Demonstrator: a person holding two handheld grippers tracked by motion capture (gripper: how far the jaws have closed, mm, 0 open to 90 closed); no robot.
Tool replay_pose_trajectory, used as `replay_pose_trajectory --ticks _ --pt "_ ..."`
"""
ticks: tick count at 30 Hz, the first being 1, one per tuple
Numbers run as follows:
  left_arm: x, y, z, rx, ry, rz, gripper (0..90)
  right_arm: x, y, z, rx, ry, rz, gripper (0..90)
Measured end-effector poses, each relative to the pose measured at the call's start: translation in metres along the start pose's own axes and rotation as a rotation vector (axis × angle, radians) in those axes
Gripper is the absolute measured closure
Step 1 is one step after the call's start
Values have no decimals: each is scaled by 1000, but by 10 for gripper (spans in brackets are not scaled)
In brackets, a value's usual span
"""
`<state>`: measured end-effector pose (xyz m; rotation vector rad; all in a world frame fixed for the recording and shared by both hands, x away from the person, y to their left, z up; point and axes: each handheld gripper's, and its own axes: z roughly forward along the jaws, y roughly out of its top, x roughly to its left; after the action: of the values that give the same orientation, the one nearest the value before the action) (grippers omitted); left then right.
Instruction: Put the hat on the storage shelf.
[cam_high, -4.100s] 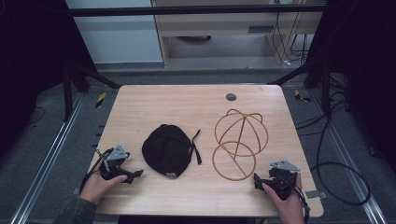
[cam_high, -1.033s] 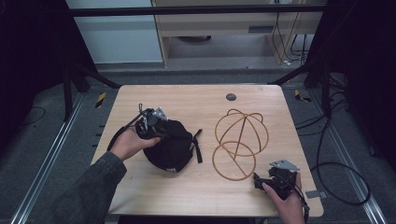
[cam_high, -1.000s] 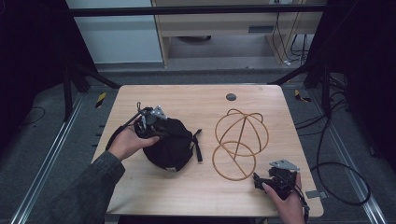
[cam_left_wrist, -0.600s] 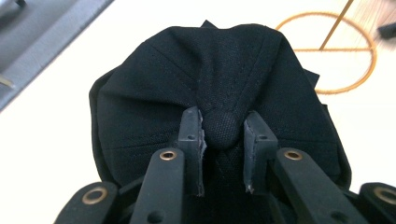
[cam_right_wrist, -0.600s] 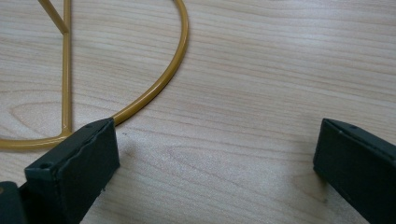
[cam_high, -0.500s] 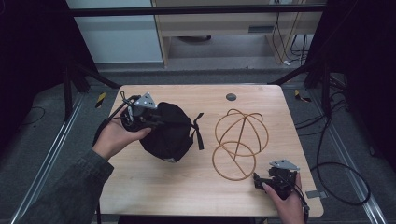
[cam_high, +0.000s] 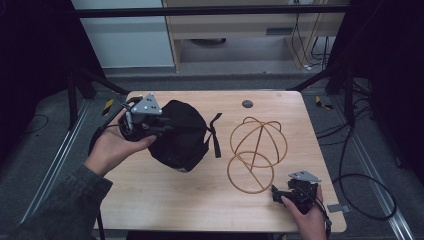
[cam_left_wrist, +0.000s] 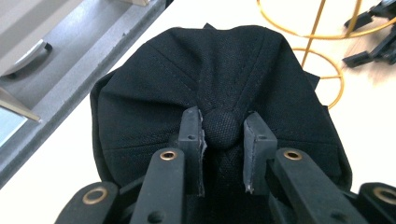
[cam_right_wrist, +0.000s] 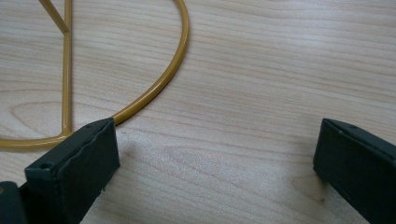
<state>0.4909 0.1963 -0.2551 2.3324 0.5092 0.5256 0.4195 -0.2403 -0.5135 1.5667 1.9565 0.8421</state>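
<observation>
A black cap (cam_high: 180, 135) hangs lifted above the left half of the wooden table (cam_high: 175, 195), its strap (cam_high: 215, 135) dangling to the right. My left gripper (cam_high: 165, 129) holds it from the left; in the left gripper view the jaws are shut on the cap's top button (cam_left_wrist: 222, 128), with the left gripper (cam_left_wrist: 222, 140) closed around it. A gold wire stand (cam_high: 256, 150) sits right of centre, also seen as the gold wire stand (cam_right_wrist: 154, 88). Near the front right edge my right gripper (cam_high: 282, 192) rests open, just in front of the stand's base ring; the right gripper (cam_right_wrist: 215, 163) has bare table between its jaws.
A small dark round disc (cam_high: 247, 104) lies at the table's far edge. Metal frame rails (cam_high: 55, 160) and cables run along the floor on both sides. A cabinet (cam_high: 125, 35) stands beyond the table.
My left hand has raised the cap off the table and carried it up and to the left. The right gripper and the wire stand have stayed put.
</observation>
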Motion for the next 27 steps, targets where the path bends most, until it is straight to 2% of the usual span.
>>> replay_pose_trajectory --ticks 11,14,20,27 --pt "1 16 -30 -47 30 19 729 0 0 0 0 -1 0 4" --pt "0 17 -33 -58 31 13 729 0 0 0 -1 -2 2 4" --pt "-7 25 -47 -79 43 35 729 1 0 0 0 -5 4 4" --pt "-10 35 -56 -81 54 60 729 1 0 0 -1 -4 5 4"
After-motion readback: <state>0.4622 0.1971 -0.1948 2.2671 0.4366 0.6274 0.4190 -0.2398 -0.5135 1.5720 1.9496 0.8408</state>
